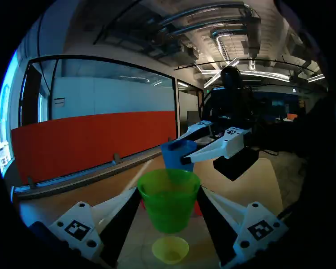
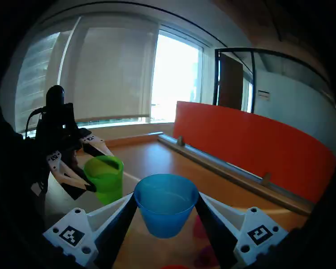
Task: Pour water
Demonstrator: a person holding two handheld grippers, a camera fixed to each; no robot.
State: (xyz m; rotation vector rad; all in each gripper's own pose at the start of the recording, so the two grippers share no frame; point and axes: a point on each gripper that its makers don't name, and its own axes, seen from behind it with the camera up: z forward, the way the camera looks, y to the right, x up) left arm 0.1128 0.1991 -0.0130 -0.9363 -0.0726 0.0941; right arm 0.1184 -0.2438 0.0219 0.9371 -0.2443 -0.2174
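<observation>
Cups raised: left tongs [image 1: 168, 199] clamp the green cup [image 1: 169, 213], right tongs [image 2: 165, 204] the blue cup [image 2: 166, 222]. Next we tilt one into the other.

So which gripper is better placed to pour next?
Probably the left gripper: its green cup hangs over the yellow cup; the right gripper's blue cup is held farther back.
</observation>
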